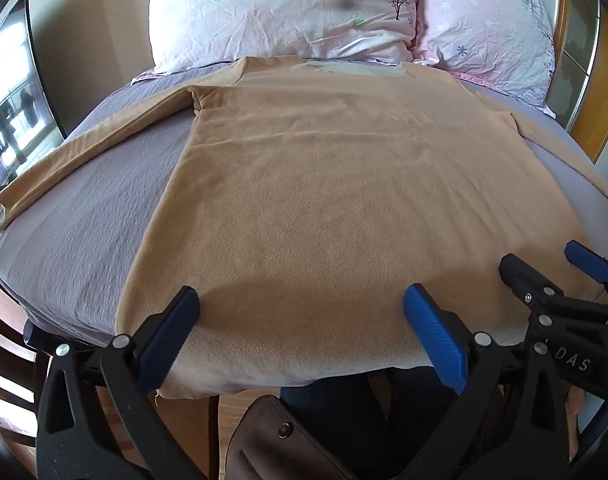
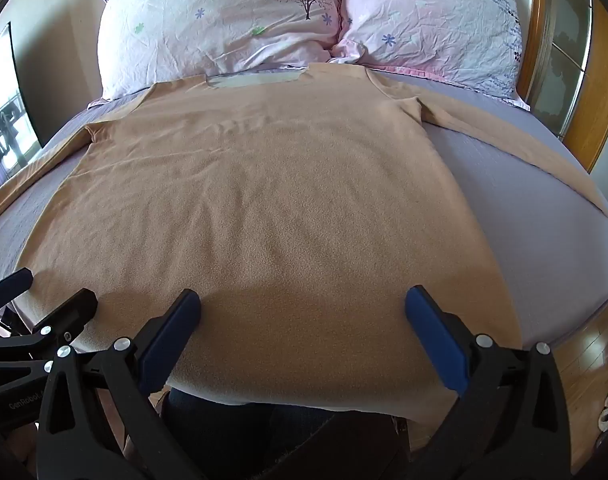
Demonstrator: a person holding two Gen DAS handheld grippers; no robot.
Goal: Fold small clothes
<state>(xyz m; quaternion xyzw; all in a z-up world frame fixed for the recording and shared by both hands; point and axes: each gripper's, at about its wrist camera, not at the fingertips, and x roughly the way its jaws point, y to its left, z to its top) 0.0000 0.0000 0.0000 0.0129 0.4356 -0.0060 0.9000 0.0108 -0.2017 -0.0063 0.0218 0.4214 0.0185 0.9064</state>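
Observation:
A tan long-sleeved fleece top (image 1: pixel 304 184) lies flat on the grey bed sheet (image 1: pixel 84 232), neck toward the pillows, hem hanging slightly over the near edge. Both sleeves are spread out sideways; its left sleeve (image 1: pixel 88 152) and right sleeve (image 2: pixel 524 140) rest on the sheet. My left gripper (image 1: pixel 300 304) is open and empty above the hem's left half. My right gripper (image 2: pixel 304 304) is open and empty above the hem's right half. The right gripper (image 1: pixel 552 268) also shows in the left wrist view, and the left gripper (image 2: pixel 48 292) in the right wrist view.
Two pale floral pillows (image 2: pixel 224 20) (image 2: pixel 432 20) lie at the head of the bed, touching the top's collar. A wooden headboard or door frame (image 2: pixel 540 40) stands at the right. A window (image 1: pixel 8 120) is at the left. Wooden floor (image 2: pixel 584 368) lies below the bed edge.

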